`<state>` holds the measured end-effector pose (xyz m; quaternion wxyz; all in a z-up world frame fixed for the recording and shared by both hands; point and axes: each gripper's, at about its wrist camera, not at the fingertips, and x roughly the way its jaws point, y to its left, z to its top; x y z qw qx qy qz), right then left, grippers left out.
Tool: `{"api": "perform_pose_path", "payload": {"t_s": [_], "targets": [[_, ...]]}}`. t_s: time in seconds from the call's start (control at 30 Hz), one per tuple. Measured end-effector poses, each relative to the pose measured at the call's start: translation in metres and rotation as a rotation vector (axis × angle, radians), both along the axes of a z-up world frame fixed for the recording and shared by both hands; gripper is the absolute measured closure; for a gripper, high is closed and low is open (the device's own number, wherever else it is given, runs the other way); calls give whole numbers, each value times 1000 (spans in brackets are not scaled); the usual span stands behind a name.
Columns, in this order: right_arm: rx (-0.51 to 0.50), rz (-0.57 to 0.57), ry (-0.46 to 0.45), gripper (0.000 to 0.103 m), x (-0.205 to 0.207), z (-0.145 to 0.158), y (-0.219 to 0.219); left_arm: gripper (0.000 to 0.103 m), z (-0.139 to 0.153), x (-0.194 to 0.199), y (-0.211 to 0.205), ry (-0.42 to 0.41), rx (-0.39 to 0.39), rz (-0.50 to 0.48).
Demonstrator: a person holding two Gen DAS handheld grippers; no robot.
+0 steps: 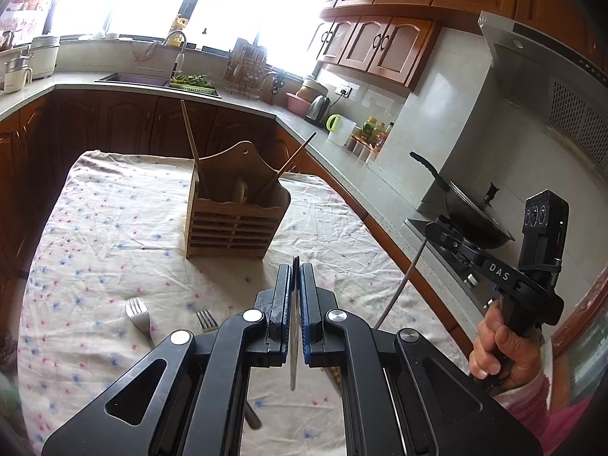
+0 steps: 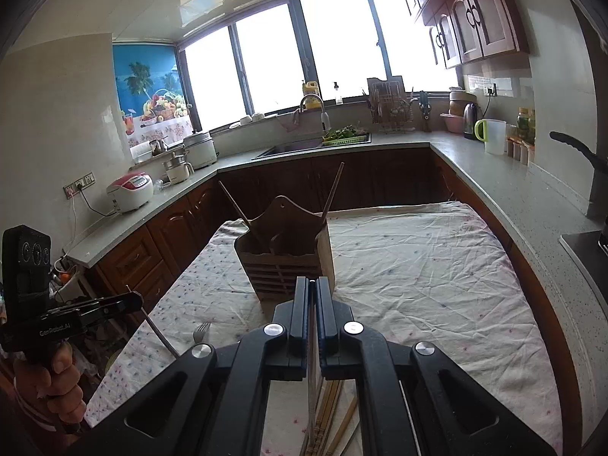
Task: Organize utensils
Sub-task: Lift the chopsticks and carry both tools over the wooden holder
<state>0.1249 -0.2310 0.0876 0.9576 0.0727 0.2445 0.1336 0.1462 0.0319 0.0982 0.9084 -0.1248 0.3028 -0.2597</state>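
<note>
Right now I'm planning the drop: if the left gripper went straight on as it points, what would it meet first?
Probably the wooden utensil holder, standing just ahead of the left gripper, slightly to its left; only tablecloth lies between. Depth is uncertain.

A: Right gripper [image 2: 312,285]?
B: Jaws closed on a thin metal utensil [image 2: 311,372], handle running down toward six o'clock.
A: The holder [image 2: 288,262]?
B: At twelve o'clock from the tips, upright on the cloth [image 2: 418,266], two chopsticks [image 2: 334,190] leaning out.
A: Elsewhere?
B: Left gripper [image 2: 129,298] at nine o'clock, shut on another metal handle [image 2: 161,334]. Fork [image 2: 200,332] beside it. Loose chopsticks [image 2: 326,410] at six.
</note>
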Motion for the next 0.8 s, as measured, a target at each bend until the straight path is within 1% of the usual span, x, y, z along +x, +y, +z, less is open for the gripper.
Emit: {"api": "perform_pose_path", "payload": {"t_s": [0.57, 0.8], "targets": [[21, -1, -43, 99, 21, 11, 4, 100, 13, 21, 13, -45, -2, 51], [38, -8, -66, 99, 39, 17, 4, 100, 21, 37, 19, -67, -9, 74]]}}
